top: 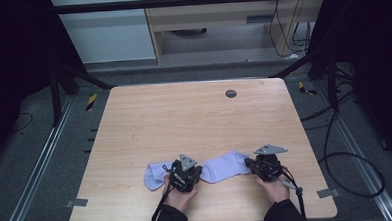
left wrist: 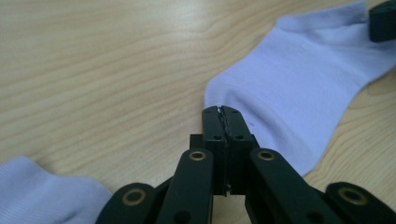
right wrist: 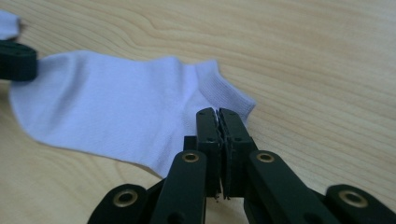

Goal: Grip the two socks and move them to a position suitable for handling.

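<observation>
Two pale socks on the table (top: 149, 117), near edge. Right sock (top: 225, 166) lies flat btwn the grippers; left sock (top: 154, 175) sits just left of the left gripper (left wrist: 222, 112). Left gripper's jaws are pinched tight at the right sock's toe end, prob w/ a bit of fabric nipped in. Right gripper (right wrist: 218, 114) is closed at the cuff edge; can't tell if it's got cloth. Thin, light, floppy knit, will sag and stretch, so grab cuff + toe.

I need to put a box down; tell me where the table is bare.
Bare: the table from the socks back to the far edge, apart from a small grey disc. Crowded: the near edge, where the left gripper, right gripper and two socks lie.
</observation>
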Demonstrator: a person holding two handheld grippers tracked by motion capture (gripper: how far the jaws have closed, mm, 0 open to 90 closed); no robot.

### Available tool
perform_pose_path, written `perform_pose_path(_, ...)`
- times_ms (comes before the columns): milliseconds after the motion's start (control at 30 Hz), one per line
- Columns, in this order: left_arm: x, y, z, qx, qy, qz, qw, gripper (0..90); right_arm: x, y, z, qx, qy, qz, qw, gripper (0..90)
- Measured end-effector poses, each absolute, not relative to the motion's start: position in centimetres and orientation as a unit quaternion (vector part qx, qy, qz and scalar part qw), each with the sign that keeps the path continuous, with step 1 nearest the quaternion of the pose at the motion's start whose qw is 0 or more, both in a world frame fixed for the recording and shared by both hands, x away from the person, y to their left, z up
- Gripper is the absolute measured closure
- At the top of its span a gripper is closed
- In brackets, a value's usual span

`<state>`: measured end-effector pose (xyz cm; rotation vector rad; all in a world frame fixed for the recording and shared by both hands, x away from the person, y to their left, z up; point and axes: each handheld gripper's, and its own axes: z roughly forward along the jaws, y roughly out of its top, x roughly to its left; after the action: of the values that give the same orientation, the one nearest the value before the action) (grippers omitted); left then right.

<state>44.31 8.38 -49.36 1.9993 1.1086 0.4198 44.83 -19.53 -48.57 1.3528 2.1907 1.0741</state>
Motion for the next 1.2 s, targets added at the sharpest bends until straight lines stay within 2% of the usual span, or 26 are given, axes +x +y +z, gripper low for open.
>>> perform_pose_path(133, 44.7, 8.1, -48.8, 0.79, 0.431, 0.171, 0.4, 89.2, 43.2, -20.0, -47.9, 0.469, 0.773, 0.386, 0.182, 88.2)
perform_pose_path(367, 45.2, 7.0, -49.6, 0.804, 0.422, 0.166, 0.384, 89.1, 40.8, -20.6, -48.5, 0.473, 0.781, 0.373, 0.168, 87.3)
perform_pose_path(500, 45.1, 6.9, -49.6, 0.805, 0.421, 0.164, 0.385, 87.7, 40.5, -20.6, -49.3, 0.478, 0.79, 0.348, 0.164, 79.8)
perform_pose_path(700, 45.0, 8.4, -47.5, 0.794, 0.413, 0.174, 0.41, 74.9, 40.5, -20.9, -48.4, 0.481, 0.769, 0.383, 0.174, 69.0)
perform_pose_path(933, 45.1, 11.4, -44.2, 0.79, 0.402, 0.177, 0.427, 60.0, 40.8, -20.8, -47.0, 0.465, 0.752, 0.428, 0.188, 60.7)
perform_pose_path(1200, 44.9, 16.7, -42.4, 0.779, 0.417, 0.207, 0.421, 51.2, 41.2, -19.8, -46.1, 0.444, 0.753, 0.446, 0.191, 54.0)
